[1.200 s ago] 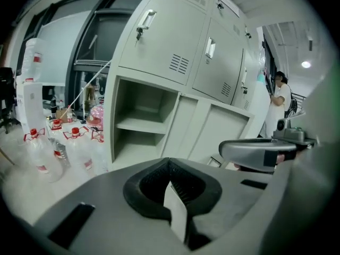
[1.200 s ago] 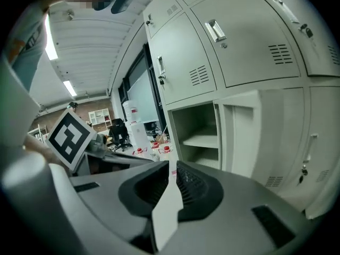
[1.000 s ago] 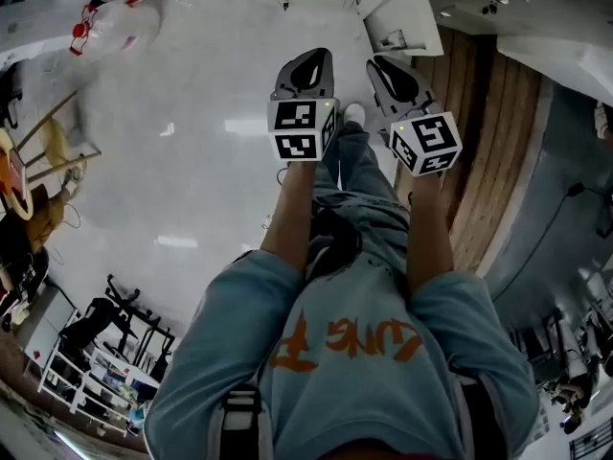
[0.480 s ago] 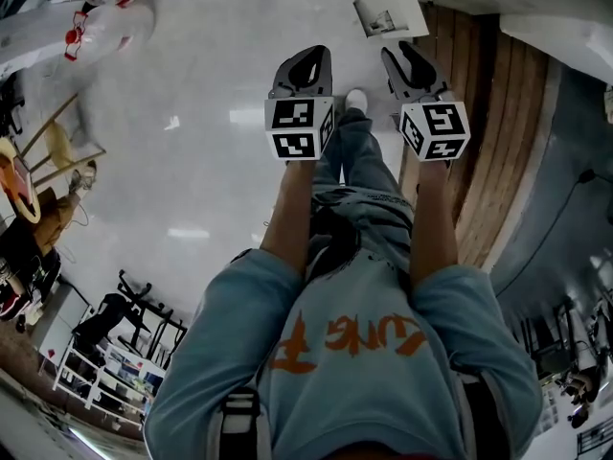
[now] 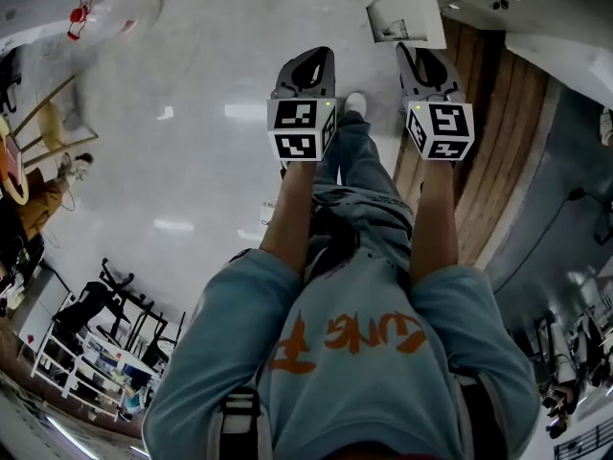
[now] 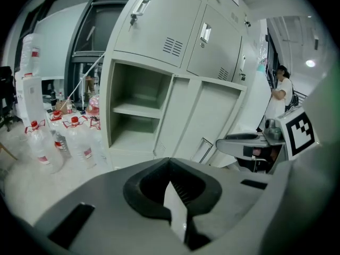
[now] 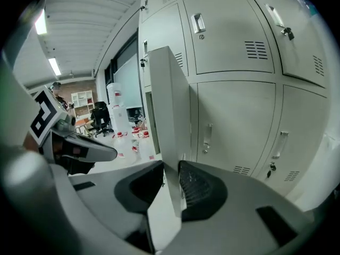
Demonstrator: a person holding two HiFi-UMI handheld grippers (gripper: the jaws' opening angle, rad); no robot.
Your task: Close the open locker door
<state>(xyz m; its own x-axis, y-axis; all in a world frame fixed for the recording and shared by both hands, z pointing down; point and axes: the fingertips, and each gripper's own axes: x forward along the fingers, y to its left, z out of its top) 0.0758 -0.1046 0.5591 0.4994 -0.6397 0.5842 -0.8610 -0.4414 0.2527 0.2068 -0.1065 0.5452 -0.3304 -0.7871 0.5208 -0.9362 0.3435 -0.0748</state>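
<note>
Grey lockers [image 7: 234, 41] fill the background, and the open locker door [image 7: 169, 105] juts out from them edge-on. The right gripper [image 7: 171, 166] has just been closing, and its jaws pinch the door's edge. The left gripper [image 6: 170, 161] hangs alongside, pressed together and empty.

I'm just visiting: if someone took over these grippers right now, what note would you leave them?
Left gripper: shut, nothing in it, clear of the lockers.
Right gripper: jaws have just been closing on the edge of the locker door, which stands between them; pads look to be on it.
Door stands wide open beside its open compartment.
Done: door gripped. Left: swing it shut.
</note>
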